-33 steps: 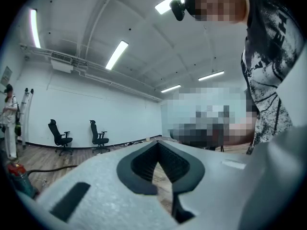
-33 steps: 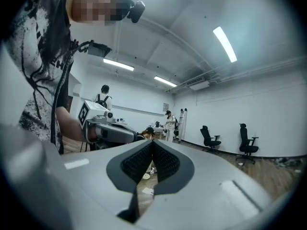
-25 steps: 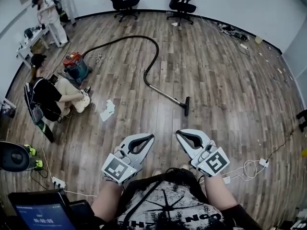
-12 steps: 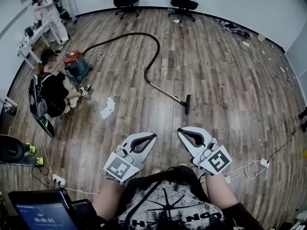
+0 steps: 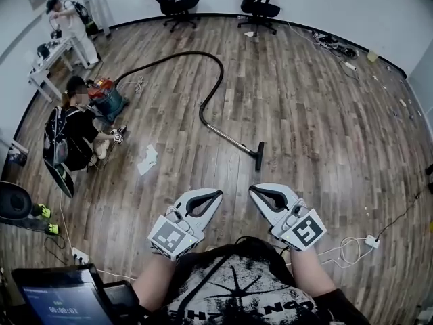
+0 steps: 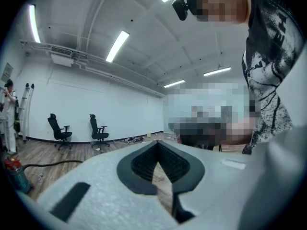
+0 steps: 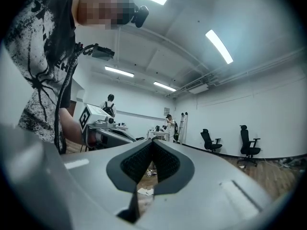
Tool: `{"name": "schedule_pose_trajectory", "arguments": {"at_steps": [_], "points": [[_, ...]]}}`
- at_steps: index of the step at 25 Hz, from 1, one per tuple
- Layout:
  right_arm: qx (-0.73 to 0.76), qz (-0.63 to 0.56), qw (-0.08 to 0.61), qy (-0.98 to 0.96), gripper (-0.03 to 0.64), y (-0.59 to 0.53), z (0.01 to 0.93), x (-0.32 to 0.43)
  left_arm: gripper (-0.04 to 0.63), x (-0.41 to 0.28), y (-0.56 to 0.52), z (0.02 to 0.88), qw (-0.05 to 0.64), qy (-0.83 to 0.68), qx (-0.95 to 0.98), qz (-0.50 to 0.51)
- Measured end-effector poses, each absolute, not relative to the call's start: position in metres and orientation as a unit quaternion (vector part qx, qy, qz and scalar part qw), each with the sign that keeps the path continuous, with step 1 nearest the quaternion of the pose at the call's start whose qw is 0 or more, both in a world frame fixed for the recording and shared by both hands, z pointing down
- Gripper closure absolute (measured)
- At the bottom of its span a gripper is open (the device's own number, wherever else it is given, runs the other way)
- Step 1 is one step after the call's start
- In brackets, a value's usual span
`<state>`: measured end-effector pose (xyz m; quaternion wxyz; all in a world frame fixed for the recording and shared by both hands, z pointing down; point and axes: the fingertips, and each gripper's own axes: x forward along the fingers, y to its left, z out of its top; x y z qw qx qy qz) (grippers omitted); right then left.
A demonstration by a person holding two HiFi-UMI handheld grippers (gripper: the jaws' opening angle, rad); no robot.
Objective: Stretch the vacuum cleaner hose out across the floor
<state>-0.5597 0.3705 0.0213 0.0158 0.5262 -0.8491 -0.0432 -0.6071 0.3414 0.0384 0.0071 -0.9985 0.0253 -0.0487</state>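
The vacuum's red and teal canister (image 5: 105, 97) stands on the wooden floor at the left. Its black hose (image 5: 215, 66) arcs away from it, curves back and joins a metal wand (image 5: 229, 137) ending in the black floor head (image 5: 260, 156). My left gripper (image 5: 217, 193) and right gripper (image 5: 251, 189) hover side by side close to my body, well short of the floor head. Both are shut with nothing between their jaws. In the left gripper view the gripper (image 6: 156, 143) points across the room, with the hose (image 6: 48, 164) and canister (image 6: 16, 176) low at the left. In the right gripper view the gripper (image 7: 152, 142) is shut too.
A person (image 5: 71, 133) crouches beside the canister, another (image 5: 66, 17) stands at a white table (image 5: 44, 54). Two office chairs (image 5: 173, 3) (image 5: 256, 5) stand by the far wall. Paper (image 5: 147, 160) lies on the floor. Cables and a plug (image 5: 353, 246) lie at my right, a laptop (image 5: 62, 298) at my lower left.
The crouching person has shifted closer to the canister. The view has drifted slightly. Both grippers keep the same shut pose and the hose lies as before.
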Motion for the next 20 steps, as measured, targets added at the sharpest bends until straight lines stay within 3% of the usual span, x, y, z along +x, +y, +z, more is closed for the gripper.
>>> {"name": "schedule_pose_trajectory", "arguments": {"at_steps": [8,20], "points": [[0.516,-0.086,-0.015,-0.852,0.609,0.378,-0.034,-0.492,0.595,-0.53,0.359,0.018,0.003,0.008,-0.999,-0.047],[0.509,-0.058,-0.019,-0.858,0.609,0.369,0.006,-0.43,0.595,-0.472,0.338,0.053,-0.004,0.036,-0.994,-0.099]]}}
